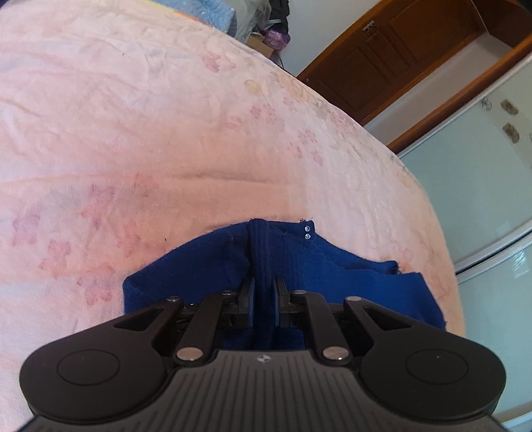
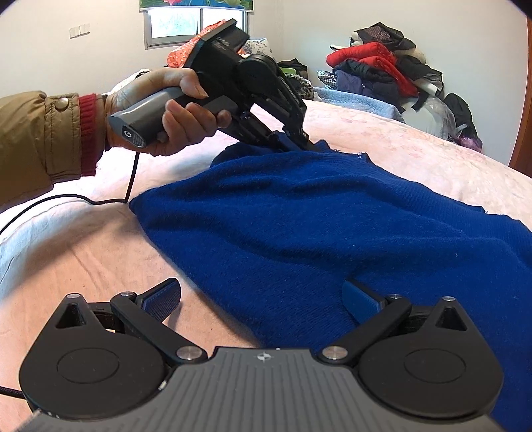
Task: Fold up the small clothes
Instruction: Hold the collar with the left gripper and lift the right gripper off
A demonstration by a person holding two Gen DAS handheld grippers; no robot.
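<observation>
Blue knitted sweater [image 2: 332, 232] lies on the pink bed [image 1: 166, 133]. Left tool [image 1: 264, 299] pinches its ribbed edge. Right tool [image 2: 262, 299] gapes wide, gripping nothing.

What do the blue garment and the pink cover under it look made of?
Blue knitted garment: seemingly soft wool or acrylic knit, matte and fuzzy, with visible ribbing. Pink floral bed cover: probably plush fleece or brushed cotton, matte, softly creased, with a faded flower print.

A home bedroom: a bed with a pink flowered blanket [image 1: 166, 133], a heap of clothes [image 2: 382, 66] piled by the wall, a wooden door [image 1: 382, 63], and a small window [image 2: 196, 23].
</observation>
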